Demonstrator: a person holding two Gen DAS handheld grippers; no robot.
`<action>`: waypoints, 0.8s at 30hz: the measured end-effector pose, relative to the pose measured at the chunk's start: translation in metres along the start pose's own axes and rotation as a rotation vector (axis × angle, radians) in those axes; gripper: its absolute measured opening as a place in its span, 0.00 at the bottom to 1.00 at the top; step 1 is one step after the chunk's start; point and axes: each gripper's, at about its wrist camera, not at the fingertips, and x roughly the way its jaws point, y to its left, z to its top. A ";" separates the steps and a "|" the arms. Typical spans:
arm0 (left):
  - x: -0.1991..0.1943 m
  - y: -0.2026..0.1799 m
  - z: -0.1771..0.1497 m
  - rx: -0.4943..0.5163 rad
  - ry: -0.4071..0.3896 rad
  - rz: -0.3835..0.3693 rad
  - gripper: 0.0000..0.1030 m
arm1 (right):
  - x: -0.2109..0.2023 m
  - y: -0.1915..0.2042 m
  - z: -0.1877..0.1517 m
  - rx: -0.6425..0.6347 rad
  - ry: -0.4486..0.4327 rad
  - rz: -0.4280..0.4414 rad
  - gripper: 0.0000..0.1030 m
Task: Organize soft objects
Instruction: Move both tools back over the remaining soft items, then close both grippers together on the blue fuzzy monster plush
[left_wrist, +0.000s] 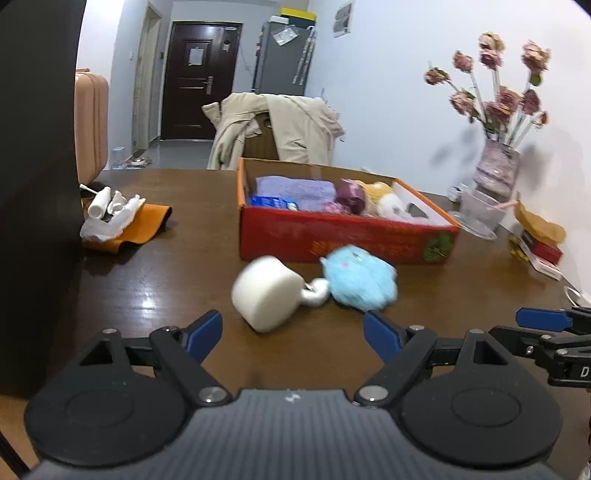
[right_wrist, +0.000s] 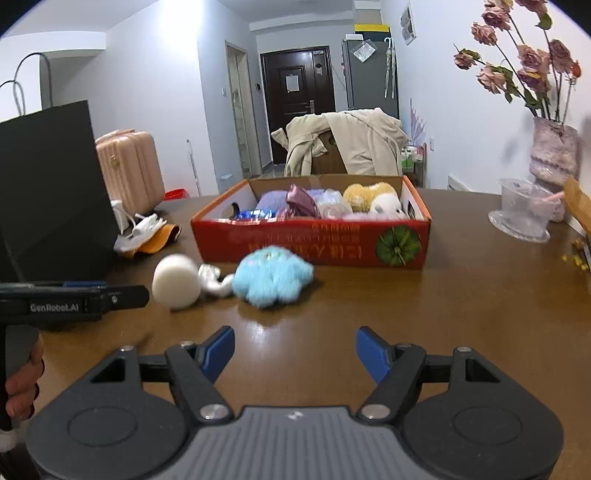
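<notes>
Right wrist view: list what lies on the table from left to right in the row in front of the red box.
White sponge → silver item → blue plush.

table (right_wrist: 443, 314) bears box (right_wrist: 295, 247), toys (right_wrist: 273, 277)

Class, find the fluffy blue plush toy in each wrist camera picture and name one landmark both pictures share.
Left wrist: the blue plush toy lies centre-right on the table, in front of the red box, right of the white sponge.
Right wrist: the blue plush toy lies left of centre, in front of the box.
Shared landmark: the red box.
</notes>
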 end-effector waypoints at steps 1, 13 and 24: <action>0.005 0.002 0.005 -0.016 0.005 0.002 0.80 | 0.008 -0.001 0.005 0.001 -0.003 0.007 0.69; 0.095 -0.033 0.042 -0.034 0.158 -0.191 0.37 | 0.138 -0.040 0.059 0.117 0.040 0.138 0.56; 0.131 -0.028 0.015 -0.113 0.207 -0.212 0.40 | 0.168 -0.056 0.046 0.192 0.121 0.318 0.32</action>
